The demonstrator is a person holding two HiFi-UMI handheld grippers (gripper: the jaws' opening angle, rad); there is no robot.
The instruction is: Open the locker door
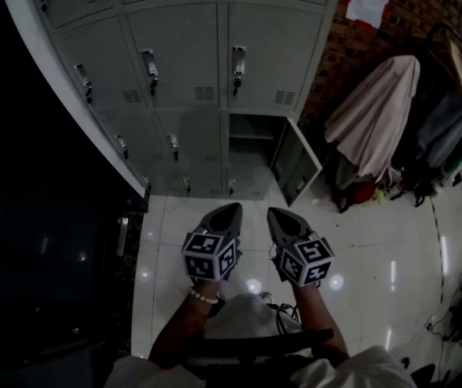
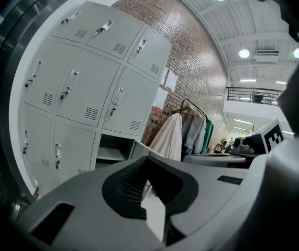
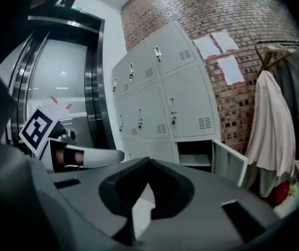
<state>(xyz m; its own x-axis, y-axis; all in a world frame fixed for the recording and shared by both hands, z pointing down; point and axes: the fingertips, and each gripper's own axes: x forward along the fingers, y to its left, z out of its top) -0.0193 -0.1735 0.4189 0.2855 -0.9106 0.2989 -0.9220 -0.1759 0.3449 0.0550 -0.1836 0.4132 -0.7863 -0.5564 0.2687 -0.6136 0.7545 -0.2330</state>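
Left gripper [image 1: 232,211] and right gripper [image 1: 273,215], both clenched and empty, sit side by side at lower centre above the floor [image 1: 376,249]. Locker door [image 1: 297,166] stands ajar at centre right, in the right column of the lockers [image 1: 174,55], well apart from both.

Matt metal lockers [image 1: 174,55], glossy tiled floor [image 1: 376,241]

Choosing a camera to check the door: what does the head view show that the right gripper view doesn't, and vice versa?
Head view only: the marker cube on the right tool, and a bead bracelet on the left wrist. Right gripper view only: a steel-framed doorway left of the lockers. Both: the lockers, the open bottom locker door, a hanging beige garment.
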